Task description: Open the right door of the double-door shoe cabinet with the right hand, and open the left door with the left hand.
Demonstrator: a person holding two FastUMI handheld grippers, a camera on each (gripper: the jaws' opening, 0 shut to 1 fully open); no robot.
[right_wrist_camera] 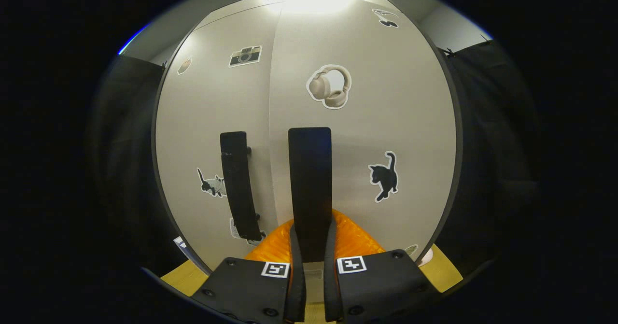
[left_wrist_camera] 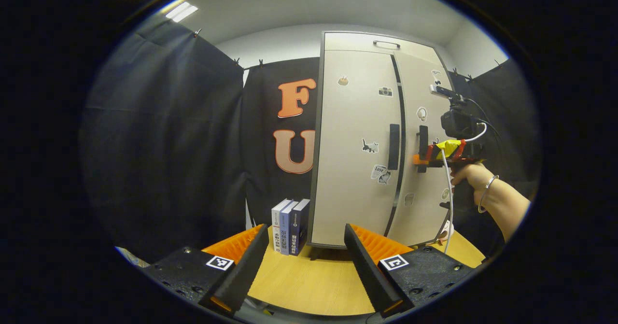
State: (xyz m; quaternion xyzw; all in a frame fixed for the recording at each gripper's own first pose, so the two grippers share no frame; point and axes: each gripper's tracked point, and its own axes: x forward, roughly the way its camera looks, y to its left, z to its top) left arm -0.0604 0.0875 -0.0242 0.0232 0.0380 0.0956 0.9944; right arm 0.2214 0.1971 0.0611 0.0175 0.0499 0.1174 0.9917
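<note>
The pale double-door shoe cabinet (left_wrist_camera: 357, 145) stands right of centre in your left gripper view, on a wooden table (left_wrist_camera: 309, 285), both doors closed. Three books (left_wrist_camera: 289, 226) stand upright just beside its lower left corner. Your left tool (left_wrist_camera: 306, 261) sits wide open at the bottom, holding nothing. In your right gripper view, your right tool (right_wrist_camera: 311, 266) is clamped on the right door handle (right_wrist_camera: 310, 184); the left door handle (right_wrist_camera: 238, 184) is untouched.

Two doors (left_wrist_camera: 355, 145), two handles (left_wrist_camera: 394, 147), seemingly three books (left_wrist_camera: 289, 226).
</note>
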